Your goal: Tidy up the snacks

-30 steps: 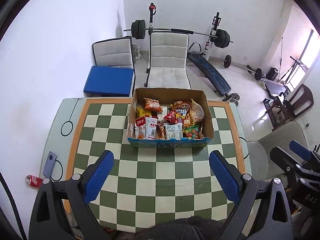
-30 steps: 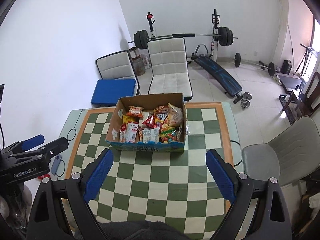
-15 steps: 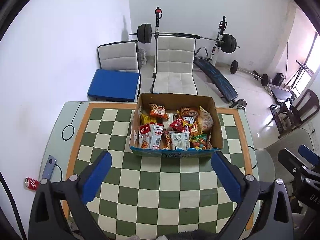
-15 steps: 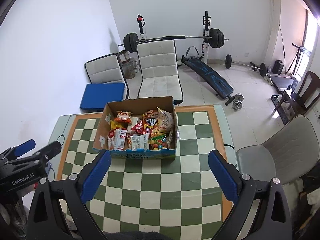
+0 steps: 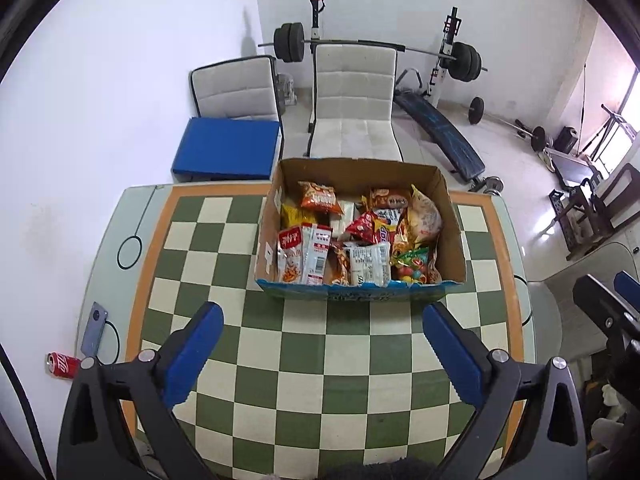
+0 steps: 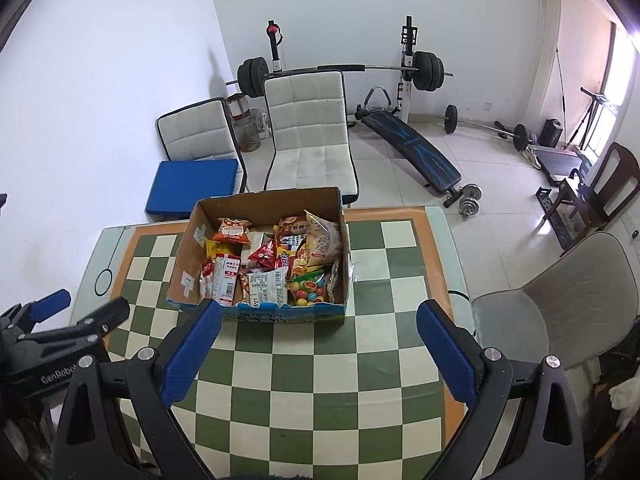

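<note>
An open cardboard box point(image 5: 453, 232) point(image 6: 183, 258) stands on the far half of the green-and-cream checkered table point(image 5: 320, 364) point(image 6: 320, 384). It is packed with several snack packets, among them an orange bag point(image 5: 317, 197) point(image 6: 232, 232), a white packet point(image 5: 370, 262) and a bag of coloured candies point(image 5: 412, 269) point(image 6: 308, 290). My left gripper point(image 5: 322, 314) hovers over the table just short of the box, open and empty. My right gripper point(image 6: 319, 311) hangs beside it, also open and empty. Each shows at the edge of the other's view.
A phone point(image 5: 94, 332) and a red can point(image 5: 60, 365) lie at the table's left edge. Behind the table stand two white chairs point(image 5: 352, 120), one with a blue cushion point(image 5: 226, 148), and a weight bench point(image 6: 412, 148). A grey chair point(image 6: 560, 312) stands at the right.
Both grippers have sunk toward the table and come closer to the box, which now looks larger in both views. Both stay open with nothing in them.
</note>
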`<state>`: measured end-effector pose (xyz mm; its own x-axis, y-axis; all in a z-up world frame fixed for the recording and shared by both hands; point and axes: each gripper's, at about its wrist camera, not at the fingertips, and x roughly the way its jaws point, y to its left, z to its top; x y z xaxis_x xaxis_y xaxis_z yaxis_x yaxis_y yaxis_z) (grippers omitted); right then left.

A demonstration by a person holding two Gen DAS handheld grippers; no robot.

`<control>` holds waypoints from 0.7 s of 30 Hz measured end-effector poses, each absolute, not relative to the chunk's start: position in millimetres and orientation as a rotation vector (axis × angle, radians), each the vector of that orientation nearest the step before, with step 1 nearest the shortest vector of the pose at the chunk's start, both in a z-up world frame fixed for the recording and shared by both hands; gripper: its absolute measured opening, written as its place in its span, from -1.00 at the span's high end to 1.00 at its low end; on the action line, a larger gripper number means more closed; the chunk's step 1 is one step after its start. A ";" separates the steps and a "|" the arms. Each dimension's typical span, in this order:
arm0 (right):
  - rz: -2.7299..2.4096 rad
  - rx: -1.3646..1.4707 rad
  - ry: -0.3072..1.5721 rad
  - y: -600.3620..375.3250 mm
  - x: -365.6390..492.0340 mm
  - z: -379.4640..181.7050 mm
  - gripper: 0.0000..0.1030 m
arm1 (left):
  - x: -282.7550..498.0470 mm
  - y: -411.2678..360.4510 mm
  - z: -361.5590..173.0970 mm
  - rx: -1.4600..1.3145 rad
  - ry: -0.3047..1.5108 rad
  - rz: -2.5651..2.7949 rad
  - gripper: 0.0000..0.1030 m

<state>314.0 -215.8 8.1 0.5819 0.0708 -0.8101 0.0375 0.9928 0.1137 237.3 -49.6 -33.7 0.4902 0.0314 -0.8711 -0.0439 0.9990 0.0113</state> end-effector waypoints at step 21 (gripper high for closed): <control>0.014 0.134 0.973 -217.9 327.5 -11.3 -0.95 | 247.6 -54.4 -33.9 0.019 1.053 0.051 -0.99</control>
